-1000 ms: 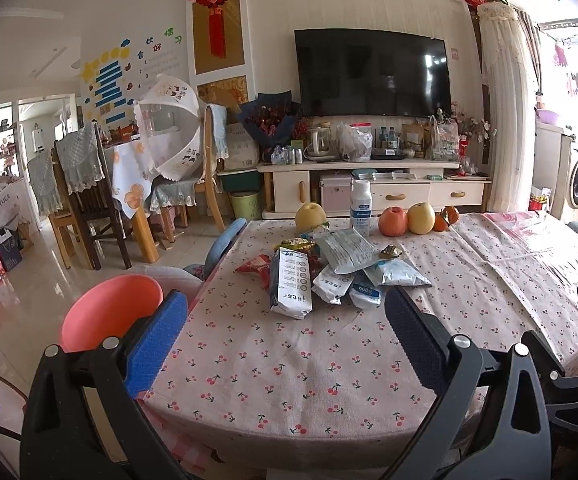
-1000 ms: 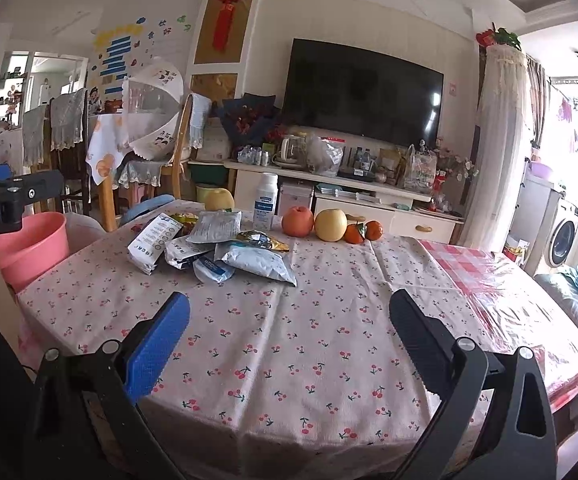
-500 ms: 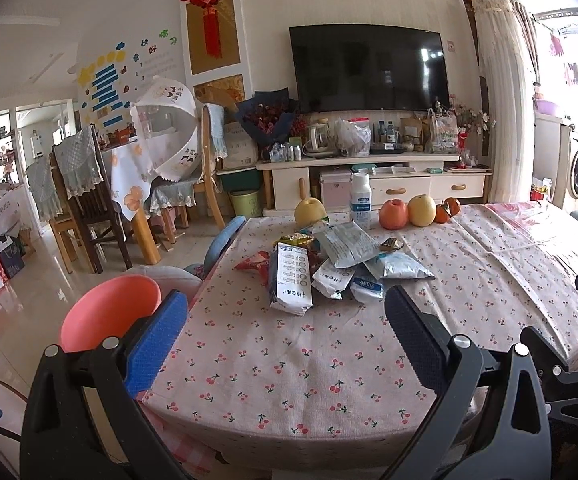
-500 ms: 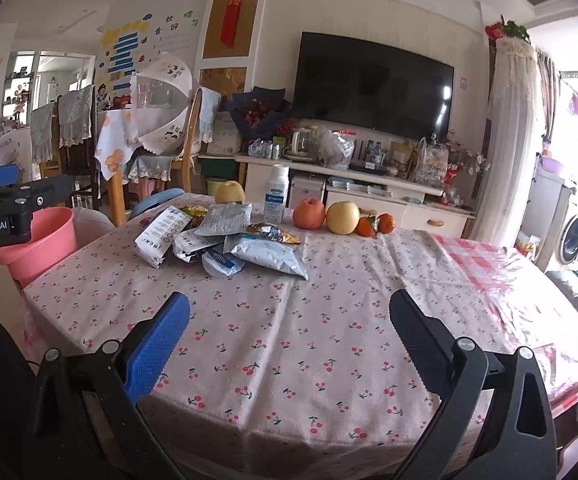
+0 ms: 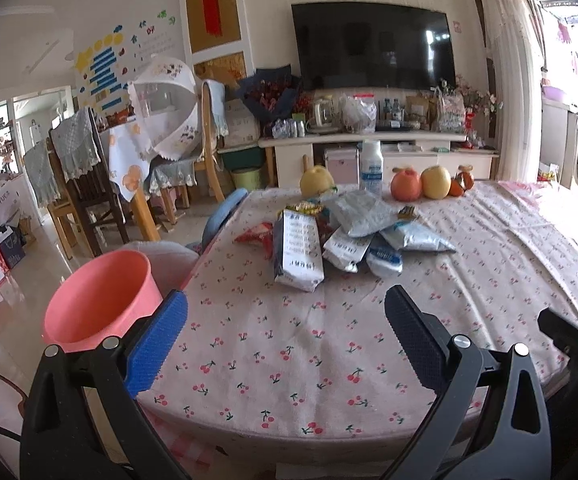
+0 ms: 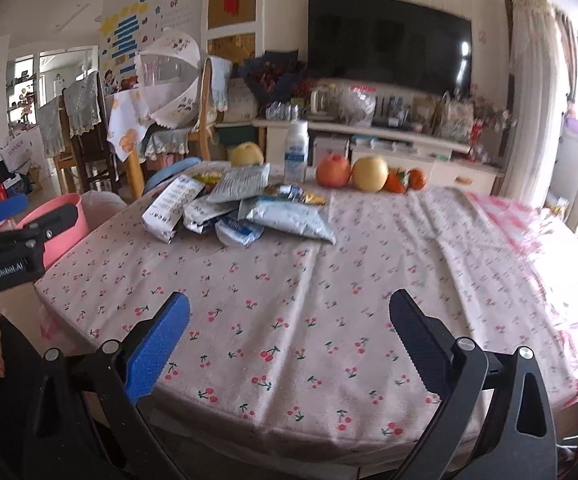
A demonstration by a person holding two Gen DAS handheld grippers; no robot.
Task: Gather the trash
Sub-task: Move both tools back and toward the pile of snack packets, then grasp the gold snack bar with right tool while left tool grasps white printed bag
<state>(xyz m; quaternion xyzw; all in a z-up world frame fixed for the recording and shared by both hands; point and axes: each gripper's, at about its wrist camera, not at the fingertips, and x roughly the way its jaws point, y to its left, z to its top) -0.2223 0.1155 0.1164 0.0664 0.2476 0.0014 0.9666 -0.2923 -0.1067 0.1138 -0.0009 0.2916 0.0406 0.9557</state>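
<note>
A pile of empty snack wrappers [image 5: 329,236] lies at the far middle of the cherry-print table [image 5: 289,344]; it also shows in the right wrist view [image 6: 233,208]. A pink bin [image 5: 97,300] stands off the table's left edge, also in the right wrist view [image 6: 65,220]. My left gripper [image 5: 285,340] is open and empty over the table's near edge, well short of the pile. My right gripper [image 6: 289,340] is open and empty over the near table, the pile ahead to its left.
Behind the pile stand a white bottle [image 5: 371,168], a pear [image 5: 316,180], an apple [image 5: 407,184] and other fruit [image 5: 435,182]. A blue chair [image 5: 225,216] sits at the table's left. A TV cabinet [image 5: 369,148] and dining chairs [image 5: 81,184] are beyond.
Both grippers have moved forward toward the table and the pile, which looks closer now. Both stay open and empty.
</note>
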